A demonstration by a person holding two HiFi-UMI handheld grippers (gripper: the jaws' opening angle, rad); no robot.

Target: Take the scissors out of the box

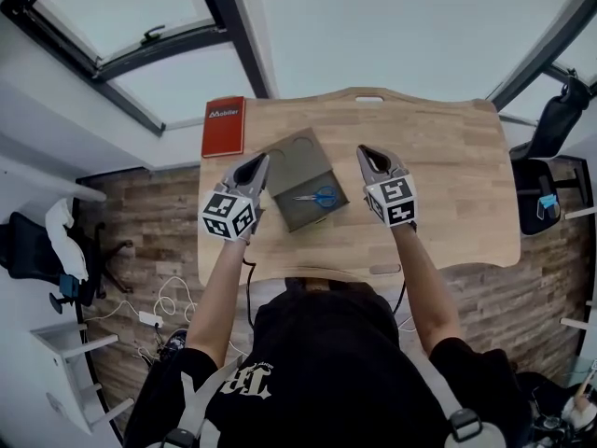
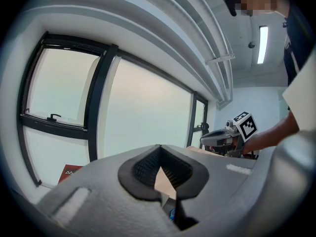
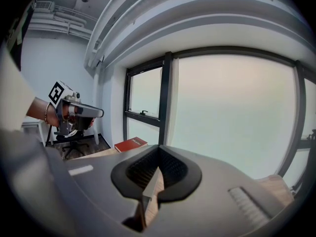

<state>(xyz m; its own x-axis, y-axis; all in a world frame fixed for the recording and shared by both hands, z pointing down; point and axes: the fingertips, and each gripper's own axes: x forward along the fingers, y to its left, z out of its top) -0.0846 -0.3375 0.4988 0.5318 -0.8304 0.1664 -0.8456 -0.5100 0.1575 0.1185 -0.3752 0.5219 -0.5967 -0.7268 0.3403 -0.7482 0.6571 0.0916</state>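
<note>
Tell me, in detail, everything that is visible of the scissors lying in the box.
The scissors are small, with blue handle loops, plastic by the look, and thin pale metal blades that seem closed. They lie flat inside the open grey box on the wooden table, loops toward the right gripper, blades pointing toward the left gripper. Only the box floor touches them; both grippers are apart from them.
</note>
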